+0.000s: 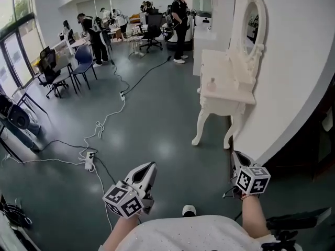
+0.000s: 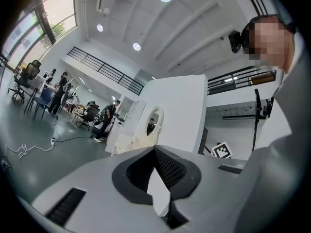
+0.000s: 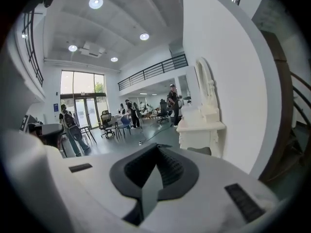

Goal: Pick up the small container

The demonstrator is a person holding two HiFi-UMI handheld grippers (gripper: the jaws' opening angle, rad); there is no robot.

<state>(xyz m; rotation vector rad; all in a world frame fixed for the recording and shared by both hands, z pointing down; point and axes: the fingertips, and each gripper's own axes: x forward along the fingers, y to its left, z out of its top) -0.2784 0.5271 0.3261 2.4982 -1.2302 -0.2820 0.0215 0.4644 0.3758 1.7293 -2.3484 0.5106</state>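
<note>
The left hand-held gripper [image 1: 148, 167] and the right hand-held gripper [image 1: 236, 156], smooth grey shells with ribbed black pads [image 3: 167, 166], are both staying out of contact with anything, jaws pressed together and empty. Well ahead, the small container [image 1: 212, 80] is sitting as a tiny pale shape on the carved white worktop [image 1: 230, 90], which is standing on curved legs beneath an oval mirror [image 1: 252, 22].

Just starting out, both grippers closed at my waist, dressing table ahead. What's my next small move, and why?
Probably walk toward the white dressing table: it stands beyond reach, while the left gripper and right gripper sit shut and empty near your body. The small thing on its top may be the container, too small to tell.
</note>
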